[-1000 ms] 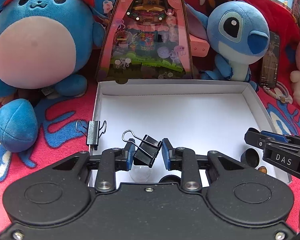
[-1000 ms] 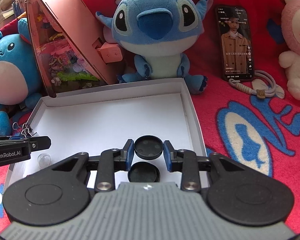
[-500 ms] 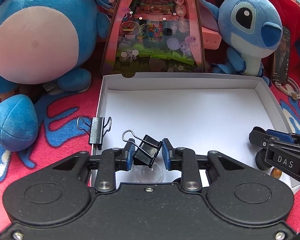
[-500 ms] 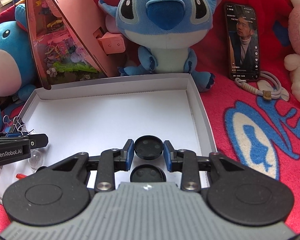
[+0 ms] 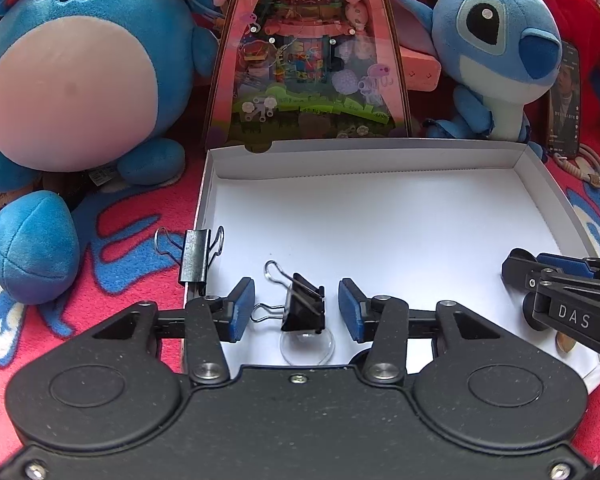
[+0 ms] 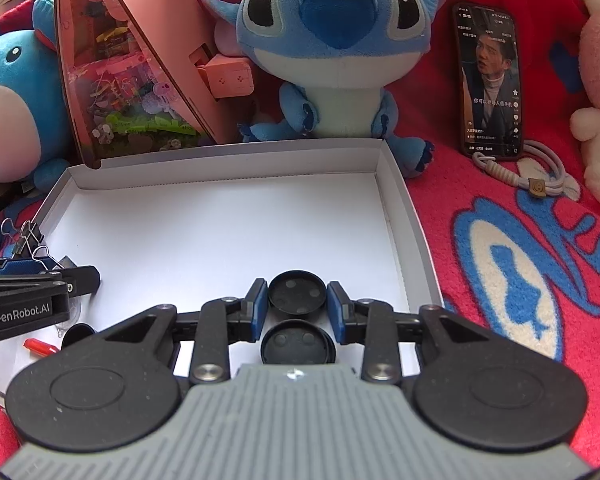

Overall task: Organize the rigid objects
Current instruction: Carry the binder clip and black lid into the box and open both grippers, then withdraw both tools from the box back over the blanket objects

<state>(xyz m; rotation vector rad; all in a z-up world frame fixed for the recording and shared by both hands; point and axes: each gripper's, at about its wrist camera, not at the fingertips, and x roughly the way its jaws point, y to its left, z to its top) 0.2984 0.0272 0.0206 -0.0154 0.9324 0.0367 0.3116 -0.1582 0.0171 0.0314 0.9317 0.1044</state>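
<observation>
A shallow white box [image 5: 380,208] lies on the red blanket. My left gripper [image 5: 296,294] hovers over its near left corner, its jaws opening. A black binder clip [image 5: 306,312] rests between them on a clear dome [image 5: 308,346], free of both pads. Another binder clip [image 5: 194,256] is clamped on the box's left rim. Over the near right part of the box [image 6: 220,220], my right gripper [image 6: 297,300] is just starting to open. Its pads still hug a black round cap [image 6: 296,292]. A second black cap [image 6: 296,342] lies below it on the box floor.
A round blue plush [image 5: 72,68], a pink toy display case [image 5: 312,60] and a blue big-eared plush [image 6: 332,48] crowd the box's far side. A phone [image 6: 490,80] with a cord leans at the right. A small red piece [image 6: 40,346] lies in the box's near left corner.
The left jaws have spread and the binder clip has dropped out of them onto the clear dome. The right gripper still has the cap between its pads.
</observation>
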